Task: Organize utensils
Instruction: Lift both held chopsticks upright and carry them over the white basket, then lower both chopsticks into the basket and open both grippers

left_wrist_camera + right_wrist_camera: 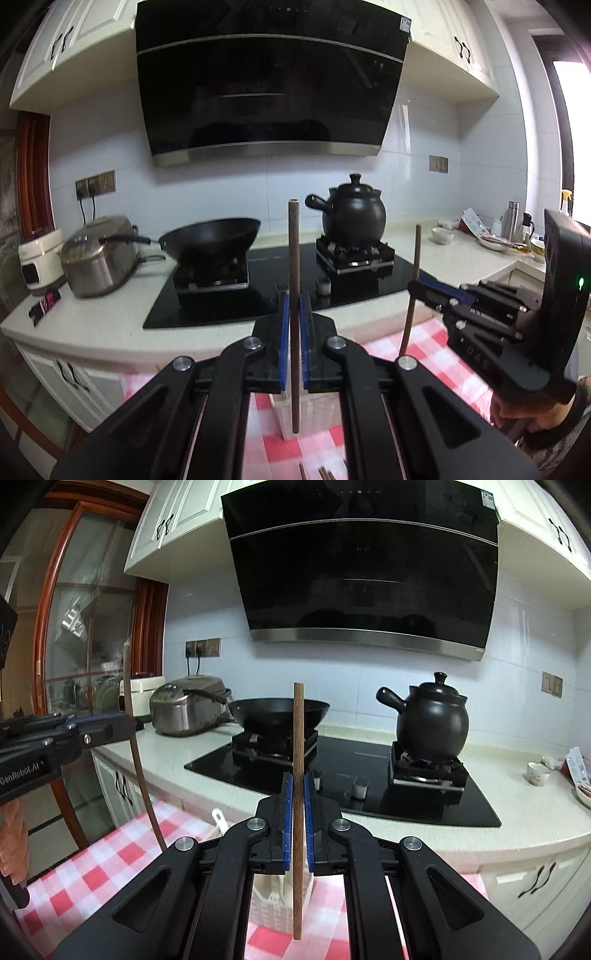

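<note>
In the left wrist view we are holding the left gripper [294, 306] with its blue pads clamped together on a brown chopstick [294, 295], which is standing upright and passing between the pads, its lower tip hanging over a white woven basket [317, 413] that is sitting on the red and white checked cloth [436, 354]. More chopsticks [321, 473] are lying on the cloth at the bottom edge. To the right we are seeing the right gripper [419, 286] gripping a second chopstick [413, 291], slightly tilted, above the cloth. Behind, a wok [212, 236] and a black clay pot [352, 214] are sitting on the black stove [280, 291], with a steel rice cooker [98, 254] to the left on the counter [92, 321] and a black range hood [273, 81] above. In the right wrist view we are holding the right gripper [298, 794] closed on its chopstick [298, 794], upright, with the lower end hanging in front of the basket [273, 901], which is holding white utensils we cannot make out clearly. At the left edge the left gripper [127, 725] is pinching its chopstick [138, 757], which looks bent by the lens, above the cloth [110, 860]. The wok [277, 712], clay pot [432, 720], rice cooker [188, 709] and stove [343, 771] are lining the counter [443, 838] behind.
</note>
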Tool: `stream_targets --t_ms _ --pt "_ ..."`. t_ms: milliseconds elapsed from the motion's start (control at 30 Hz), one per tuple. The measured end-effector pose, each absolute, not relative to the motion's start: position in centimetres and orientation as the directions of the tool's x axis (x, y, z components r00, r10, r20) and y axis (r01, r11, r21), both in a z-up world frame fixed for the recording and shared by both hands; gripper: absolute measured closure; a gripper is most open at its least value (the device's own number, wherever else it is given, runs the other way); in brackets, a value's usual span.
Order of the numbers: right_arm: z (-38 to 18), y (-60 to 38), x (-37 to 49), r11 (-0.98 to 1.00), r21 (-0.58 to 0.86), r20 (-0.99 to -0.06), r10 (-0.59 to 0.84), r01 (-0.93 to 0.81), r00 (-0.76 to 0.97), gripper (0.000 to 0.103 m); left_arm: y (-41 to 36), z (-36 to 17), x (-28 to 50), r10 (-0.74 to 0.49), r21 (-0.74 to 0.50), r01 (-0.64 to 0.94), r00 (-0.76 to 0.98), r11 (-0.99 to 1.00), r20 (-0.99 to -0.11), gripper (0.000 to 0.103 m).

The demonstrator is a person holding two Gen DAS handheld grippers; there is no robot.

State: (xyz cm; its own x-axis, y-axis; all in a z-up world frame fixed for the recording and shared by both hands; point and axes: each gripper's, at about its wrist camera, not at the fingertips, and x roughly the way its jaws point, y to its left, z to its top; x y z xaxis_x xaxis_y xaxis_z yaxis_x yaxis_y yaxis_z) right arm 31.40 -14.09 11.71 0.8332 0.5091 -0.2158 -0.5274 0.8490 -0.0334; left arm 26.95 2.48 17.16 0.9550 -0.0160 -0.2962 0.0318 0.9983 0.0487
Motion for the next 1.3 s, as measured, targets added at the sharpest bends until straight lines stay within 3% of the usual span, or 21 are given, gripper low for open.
stream_targets --t_ms 400,733,1300 --pt "13.4 -11.9 34.8 0.836 -0.025 -0.194 0.534 -0.548 0.823 0.097 3.5 19.2 33.1 -0.017 -0.014 0.014 0.956 1.0 -0.294 0.098" --pt "10.0 -10.6 37.6 0.82 0.012 -0.262 0.555 -0.573 0.789 0.096 4.3 13.4 36.8 -0.02 -0.084 -0.012 0.927 0.996 -0.375 0.098" --pt "3.9 -9.5 41.9 0.827 0.064 -0.4 0.534 -0.558 0.745 0.096 5.6 6.4 39.8 0.022 -0.071 -0.066 0.867 0.995 -0.498 0.097"
